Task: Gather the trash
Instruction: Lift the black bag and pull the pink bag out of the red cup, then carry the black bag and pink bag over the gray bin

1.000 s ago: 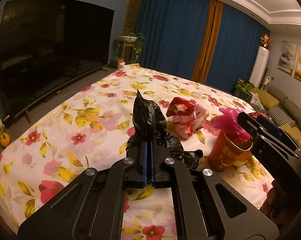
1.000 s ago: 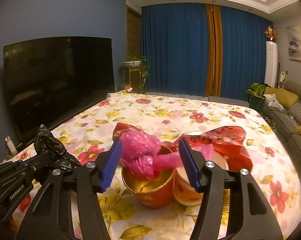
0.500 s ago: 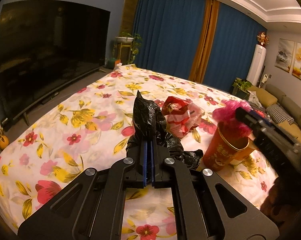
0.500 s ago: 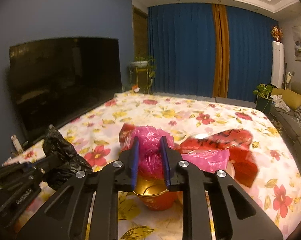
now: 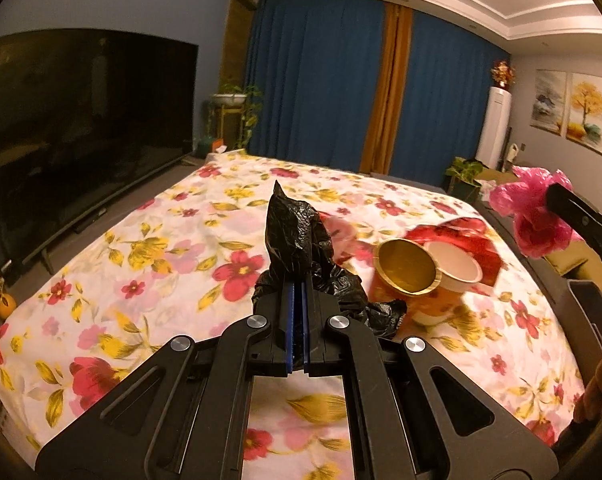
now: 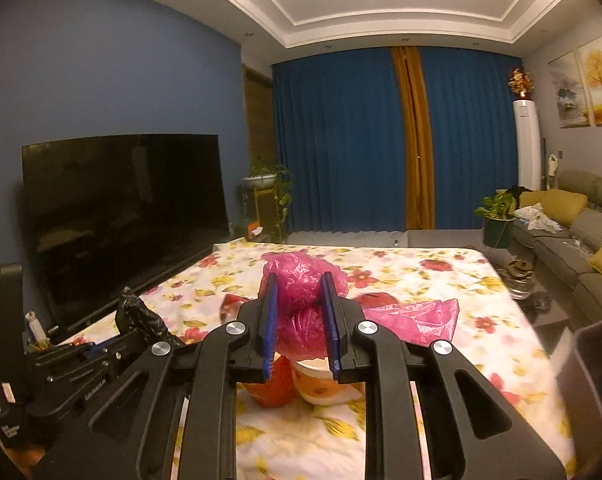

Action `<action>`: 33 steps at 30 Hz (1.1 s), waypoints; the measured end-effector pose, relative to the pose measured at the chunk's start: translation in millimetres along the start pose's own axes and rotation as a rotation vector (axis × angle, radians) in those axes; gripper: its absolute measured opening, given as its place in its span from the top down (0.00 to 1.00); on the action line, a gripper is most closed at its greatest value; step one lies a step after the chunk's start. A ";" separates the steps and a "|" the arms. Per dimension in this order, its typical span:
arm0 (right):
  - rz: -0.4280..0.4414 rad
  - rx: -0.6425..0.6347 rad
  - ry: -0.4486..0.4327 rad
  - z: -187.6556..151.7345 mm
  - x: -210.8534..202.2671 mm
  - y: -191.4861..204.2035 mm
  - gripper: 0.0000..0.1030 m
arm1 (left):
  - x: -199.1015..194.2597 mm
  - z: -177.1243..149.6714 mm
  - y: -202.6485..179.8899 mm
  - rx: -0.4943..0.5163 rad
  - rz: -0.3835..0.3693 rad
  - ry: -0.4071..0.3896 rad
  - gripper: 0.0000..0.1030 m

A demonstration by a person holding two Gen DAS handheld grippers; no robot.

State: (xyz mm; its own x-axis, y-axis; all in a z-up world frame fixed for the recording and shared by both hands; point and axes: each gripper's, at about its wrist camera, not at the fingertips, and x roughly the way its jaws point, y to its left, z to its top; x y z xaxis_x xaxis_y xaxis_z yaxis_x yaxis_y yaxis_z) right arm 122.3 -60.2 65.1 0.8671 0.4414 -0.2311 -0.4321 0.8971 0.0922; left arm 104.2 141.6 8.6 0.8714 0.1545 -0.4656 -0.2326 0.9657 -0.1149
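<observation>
Left wrist view shows the left gripper (image 5: 297,320) with its two blue pads pressed almost flat together. A fold of the black trash bag (image 5: 297,236) is pinched between them. The bag sticks up in a crinkly point just past the fingertips, and more of it lies bunched on the flowered tablecloth (image 5: 173,256) right under them.

To the right of that gripper and a little ahead, a gold-lined cup (image 5: 405,276) is tipped toward the camera. A white-lined cup (image 5: 455,272) touches it on its far right side. A red wrapper (image 5: 461,236) lies just behind both cups.

Far off to the right and up high is the pink plastic bag (image 5: 537,216). It hangs in the air above the table edge.

Right wrist view shows the right gripper (image 6: 299,322) partly closed, with its blue pads squeezing the pink plastic bag (image 6: 301,304) from both sides. The wad bulges up above the fingertips. A loose flap of pink spreads out to the right of the gripper. The two cups sit on the cloth right below the pads, mostly hidden by the bag. The left gripper and its black bag show low on the left.
</observation>
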 end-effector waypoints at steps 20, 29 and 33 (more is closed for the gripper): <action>-0.168 0.025 -0.029 -25.5 -90.3 -68.9 0.80 | -19.4 -20.7 -121.9 0.151 -0.180 0.010 0.98; -0.226 0.043 -0.038 -31.1 -106.8 -97.0 0.80 | -18.5 -24.0 -157.4 0.190 -0.220 0.012 0.98; -0.243 0.059 -0.040 -33.8 -113.0 -108.8 0.80 | -18.7 -24.4 -170.6 0.210 -0.234 0.009 0.98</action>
State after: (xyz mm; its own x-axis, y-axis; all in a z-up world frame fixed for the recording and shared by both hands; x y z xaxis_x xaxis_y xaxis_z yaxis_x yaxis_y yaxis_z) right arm 63.0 -208.3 48.5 0.9533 0.2119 -0.2152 -0.1956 0.9761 0.0950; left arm 117.1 -31.1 15.5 0.8866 -0.0777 -0.4560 0.0688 0.9970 -0.0361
